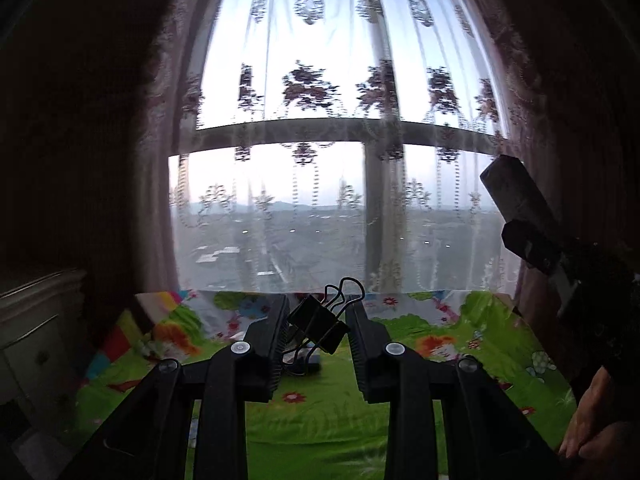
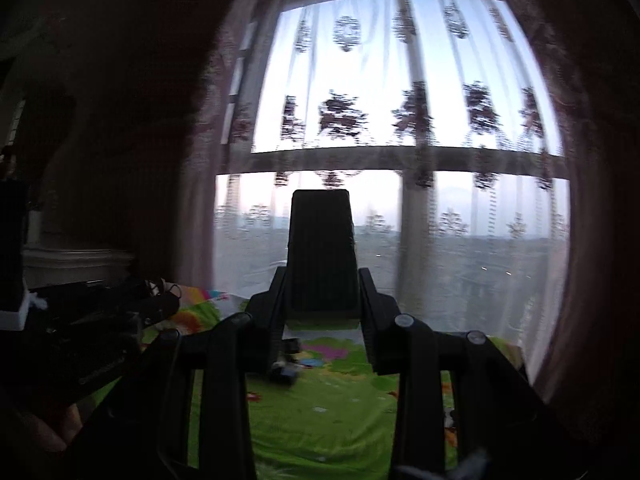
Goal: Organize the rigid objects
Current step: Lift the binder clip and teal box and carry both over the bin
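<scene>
My left gripper (image 1: 318, 312) is shut on a black binder clip (image 1: 320, 326), whose wire handles stick up past the fingertips, raised above the bright green patterned cloth (image 1: 320, 412). My right gripper (image 2: 322, 284) is shut on a flat black rectangular block (image 2: 322, 256) that stands upright between the fingers. That same block (image 1: 516, 200) and the right gripper show at the right edge of the left wrist view. Small dark objects (image 2: 286, 372) lie on the cloth (image 2: 320, 420) below the right gripper.
A large window with a sheer embroidered curtain (image 1: 344, 120) fills the background, dark drapes on both sides. A white dresser (image 1: 36, 328) stands at the left. A hand (image 1: 592, 420) shows at the lower right. The left gripper's body (image 2: 100, 320) appears at the left of the right wrist view.
</scene>
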The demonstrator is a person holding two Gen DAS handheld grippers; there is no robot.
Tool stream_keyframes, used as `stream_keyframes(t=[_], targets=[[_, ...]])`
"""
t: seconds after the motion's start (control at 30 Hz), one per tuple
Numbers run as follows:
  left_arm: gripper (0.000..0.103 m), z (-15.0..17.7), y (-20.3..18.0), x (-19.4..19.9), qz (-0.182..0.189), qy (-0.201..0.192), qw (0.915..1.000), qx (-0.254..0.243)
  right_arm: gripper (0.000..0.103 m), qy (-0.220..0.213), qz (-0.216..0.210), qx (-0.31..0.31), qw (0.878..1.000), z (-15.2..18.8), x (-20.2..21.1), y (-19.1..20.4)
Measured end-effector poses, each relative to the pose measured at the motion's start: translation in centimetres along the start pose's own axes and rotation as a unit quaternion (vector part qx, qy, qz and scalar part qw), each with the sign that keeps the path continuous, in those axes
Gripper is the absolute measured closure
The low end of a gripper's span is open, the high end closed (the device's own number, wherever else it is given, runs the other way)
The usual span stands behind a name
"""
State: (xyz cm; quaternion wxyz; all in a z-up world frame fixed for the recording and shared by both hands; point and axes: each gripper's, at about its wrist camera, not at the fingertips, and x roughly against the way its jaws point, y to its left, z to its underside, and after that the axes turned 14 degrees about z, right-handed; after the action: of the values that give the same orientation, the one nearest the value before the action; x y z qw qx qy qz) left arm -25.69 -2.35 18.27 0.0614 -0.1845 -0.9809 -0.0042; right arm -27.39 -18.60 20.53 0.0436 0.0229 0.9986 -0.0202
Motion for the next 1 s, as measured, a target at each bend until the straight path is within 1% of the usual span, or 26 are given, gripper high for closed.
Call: stream_keyframes(t=[0.1, 0.27, 0.5, 0.6, 0.7, 0.87, 1.0], targets=[[0.073, 0.3, 1.7, 1.4, -0.024, -0.001, 0.9997, 0.010, 0.066, -0.003, -0.034, 0.008, 0.999, 0.0, 0.6, 2.0], [0.073, 0.7, 4.2, 3.5, -0.062, -0.008, 0.9977, 0.025, 0.066, -0.007, -0.075, 0.019, 0.997, -0.1, 1.2, 4.5], [0.073, 1.3, 7.6, 7.1, -0.118, -0.013, 0.9919, 0.045, 0.066, -0.014, -0.138, 0.041, 0.989, -0.4, 1.8, 8.2], [0.073, 1.7, 9.0, 8.7, -0.141, -0.010, 0.9885, 0.054, 0.066, -0.012, -0.176, 0.047, 0.983, -0.5, 1.9, 10.2], [0.073, 2.2, 10.3, 10.3, -0.163, -0.006, 0.9846, 0.063, 0.066, -0.012, -0.204, 0.054, 0.977, -0.5, 2.2, 12.0], [0.073, 3.5, 12.6, 13.0, -0.199, 0.009, 0.9761, 0.087, 0.066, -0.004, -0.265, 0.072, 0.961, -0.2, 2.9, 15.6], [0.073, 4.2, 14.3, 14.9, -0.231, 0.011, 0.9679, 0.099, 0.066, -0.001, -0.302, 0.084, 0.949, -0.2, 3.3, 18.0]])
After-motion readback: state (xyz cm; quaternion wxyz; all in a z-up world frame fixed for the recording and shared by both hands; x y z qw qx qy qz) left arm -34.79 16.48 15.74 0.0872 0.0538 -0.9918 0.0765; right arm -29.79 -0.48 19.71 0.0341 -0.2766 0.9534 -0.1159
